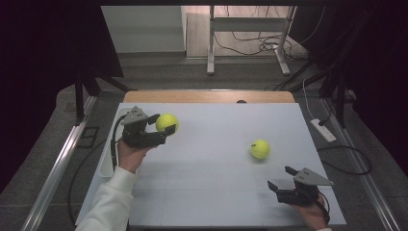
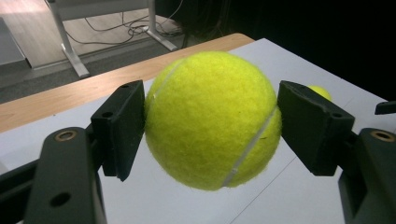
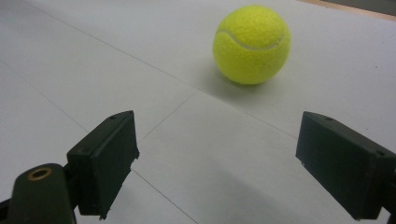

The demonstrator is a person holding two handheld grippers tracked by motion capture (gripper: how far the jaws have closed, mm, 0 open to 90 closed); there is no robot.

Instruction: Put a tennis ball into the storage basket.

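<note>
Right gripper (image 1: 284, 179) sits low at the near right of the table (image 1: 216, 202), jaws wide apart, nothing between them. Ahead of it, a ball (image 1: 260, 149) rests on the white top. Far left, the left gripper (image 1: 156, 129) clamps a second ball (image 1: 167, 123), lifted clear of the table.

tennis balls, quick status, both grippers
Left gripper shut on held tennis ball, lifted. Right gripper open, empty, facing second ball on table. Nothing between.
</note>
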